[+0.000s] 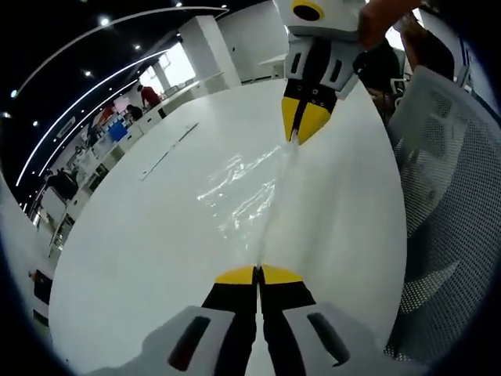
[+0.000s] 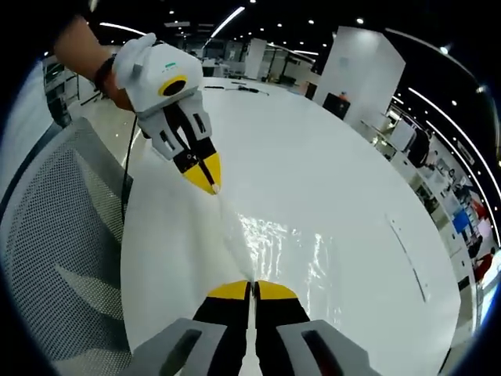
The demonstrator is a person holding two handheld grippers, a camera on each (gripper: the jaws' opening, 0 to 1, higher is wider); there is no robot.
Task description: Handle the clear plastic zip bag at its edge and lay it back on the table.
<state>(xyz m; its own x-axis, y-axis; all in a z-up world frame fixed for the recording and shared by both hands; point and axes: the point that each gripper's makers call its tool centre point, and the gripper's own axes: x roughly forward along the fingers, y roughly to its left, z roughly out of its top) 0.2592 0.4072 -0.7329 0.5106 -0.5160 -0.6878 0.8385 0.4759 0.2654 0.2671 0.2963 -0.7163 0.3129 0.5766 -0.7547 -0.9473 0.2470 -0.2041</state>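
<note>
Bag [image 1: 250,188] is stretched edge-on between left gripper [image 1: 257,274], bottom centre, and right gripper [image 1: 301,129], top centre, both clamped on opposite ends, sheet hanging over the table [image 1: 141,258]; lower both evenly.

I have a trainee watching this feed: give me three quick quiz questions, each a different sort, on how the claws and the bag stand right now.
1. True or false: the left claw is shut on the clear zip bag.
2. The right claw grips the bag at: A) its middle, B) its edge, C) nowhere.
3. Fill in: the bag stretches between the claws over the white ____.

Key: 1 true; 2 B; 3 table. In the right gripper view the bag runs from one yellow tip to the other.
</note>
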